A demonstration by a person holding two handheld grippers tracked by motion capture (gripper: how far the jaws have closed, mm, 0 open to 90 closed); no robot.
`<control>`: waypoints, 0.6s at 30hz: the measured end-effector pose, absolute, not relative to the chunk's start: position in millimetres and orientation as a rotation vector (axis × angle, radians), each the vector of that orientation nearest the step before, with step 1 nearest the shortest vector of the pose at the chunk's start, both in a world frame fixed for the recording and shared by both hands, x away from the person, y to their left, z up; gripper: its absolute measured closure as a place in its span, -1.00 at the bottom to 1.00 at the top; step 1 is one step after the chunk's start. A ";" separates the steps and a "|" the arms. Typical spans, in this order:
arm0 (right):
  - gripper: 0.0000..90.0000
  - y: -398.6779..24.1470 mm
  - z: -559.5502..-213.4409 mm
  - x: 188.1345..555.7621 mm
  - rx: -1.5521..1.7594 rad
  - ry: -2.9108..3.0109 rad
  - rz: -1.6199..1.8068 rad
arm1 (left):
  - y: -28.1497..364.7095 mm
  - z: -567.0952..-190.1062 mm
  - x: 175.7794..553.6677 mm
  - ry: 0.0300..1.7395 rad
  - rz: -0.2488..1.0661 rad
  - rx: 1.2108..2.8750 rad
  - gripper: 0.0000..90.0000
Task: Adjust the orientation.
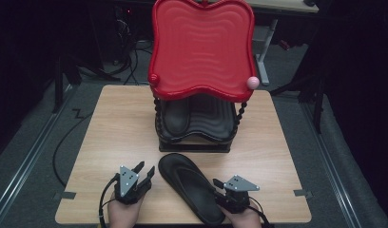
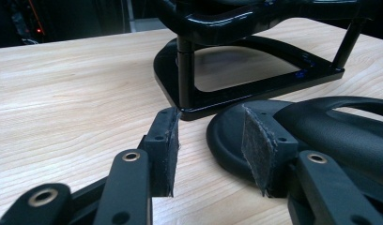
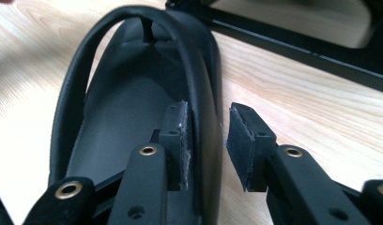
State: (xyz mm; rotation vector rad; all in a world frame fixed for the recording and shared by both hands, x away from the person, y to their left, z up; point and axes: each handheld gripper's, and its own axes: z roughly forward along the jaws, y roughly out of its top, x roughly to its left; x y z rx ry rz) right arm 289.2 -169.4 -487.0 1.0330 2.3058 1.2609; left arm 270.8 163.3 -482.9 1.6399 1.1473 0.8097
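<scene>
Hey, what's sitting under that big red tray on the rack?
Under the red tray, a black lower tray holds one black sandal. The red tray covers the back part, so anything farther back cannot be seen.

No readable text, label, brand, number or sign was found in any view.
</scene>
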 end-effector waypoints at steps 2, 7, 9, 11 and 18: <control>0.54 -167.7 -488.7 293.2 1.033 2.318 1.264 | 166.2 -482.9 268.7 1.153 0.816 1.638 0.25; 0.53 -168.3 -490.6 299.3 1.062 2.342 1.283 | 170.6 -482.9 263.5 1.170 0.805 1.628 0.24; 0.58 -168.3 -490.4 300.1 1.051 2.348 1.282 | 168.8 -482.5 261.5 1.177 0.820 1.640 0.25; 0.64 -166.5 -491.2 297.7 1.039 2.359 1.279 | 168.0 -481.1 259.3 1.186 0.802 1.638 0.29; 0.64 -160.1 -491.4 289.4 1.010 2.389 1.296 | 146.9 -475.3 246.7 1.140 0.692 1.647 0.23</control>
